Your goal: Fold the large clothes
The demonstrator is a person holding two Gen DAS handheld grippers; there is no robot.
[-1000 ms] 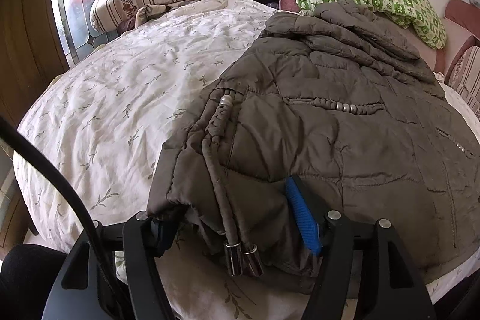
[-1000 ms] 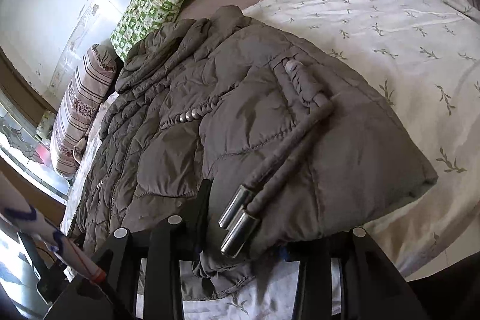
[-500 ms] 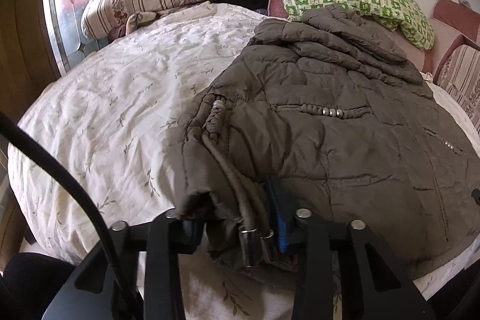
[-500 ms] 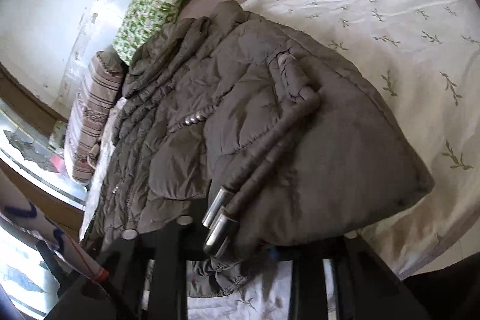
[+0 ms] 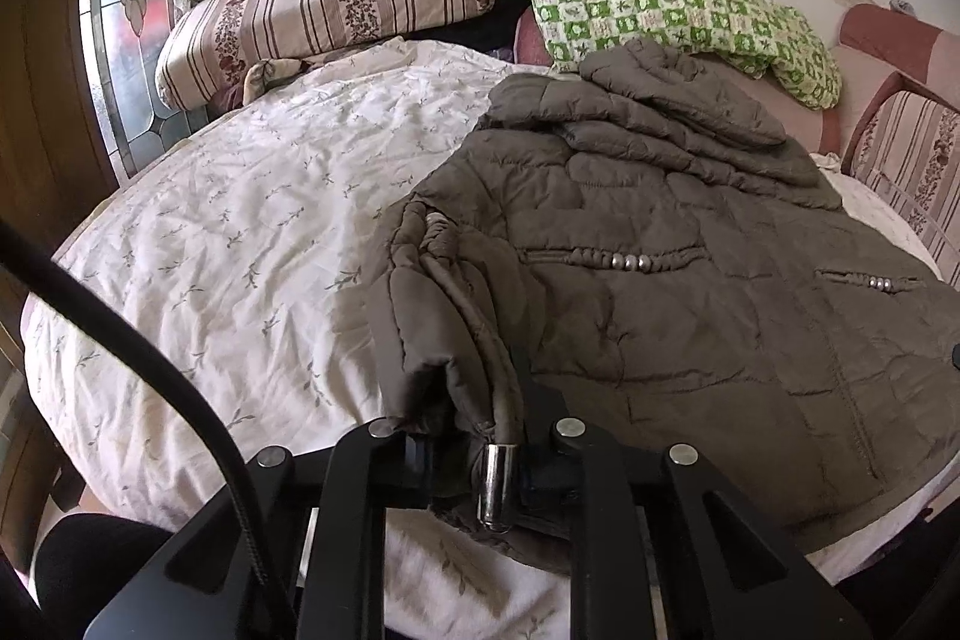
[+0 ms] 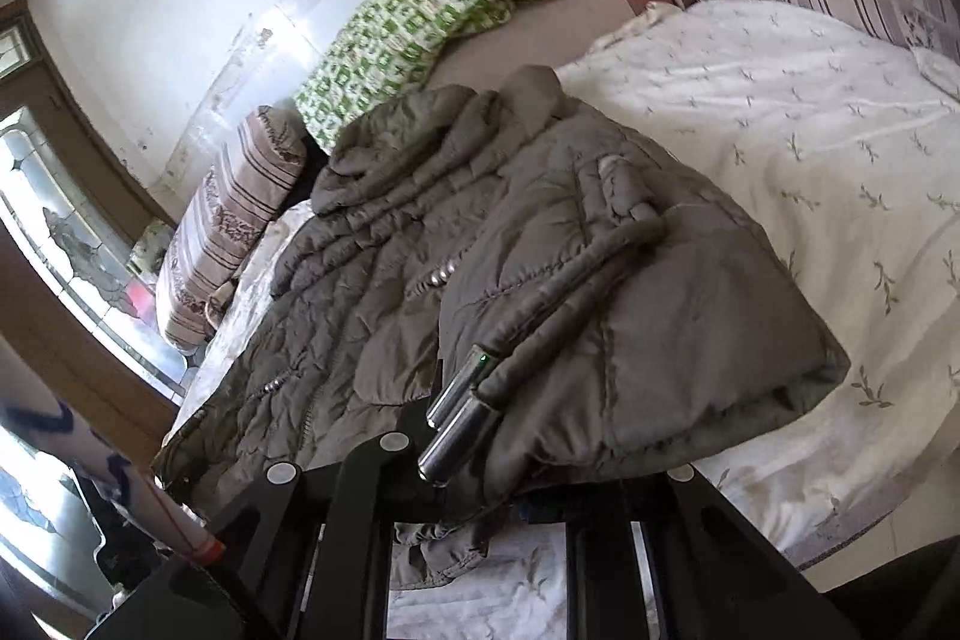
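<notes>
The quilted grey-brown padded jacket lies spread over the bed's white quilt with its small leaf print, hood end toward the pillows and hem toward the near edge. Along the hem hang two drawcords with shiny metal end caps, draped over a corner that is already doubled over on itself.

The left gripper has its jaws drawn in tight on that bunched hem corner, with one cord cap dangling right in front of them; the pinch takes several layers at once, likely so the whole corner travels together when carried toward the hood. The right gripper sits under the folded corner seen from the other side. Padded fabric drapes over the gap between its jaws and hides the tips, so I cannot tell whether they are closed on the jacket or only beneath it.

Holding at the hem fits a lengthwise fold, bottom brought up over the body. The puffy filling will probably resist a crisp crease and spring back.

Beyond the jacket, a striped floral bolster pillow and a green-and-white checked pillow rest against the headboard wall.
</notes>
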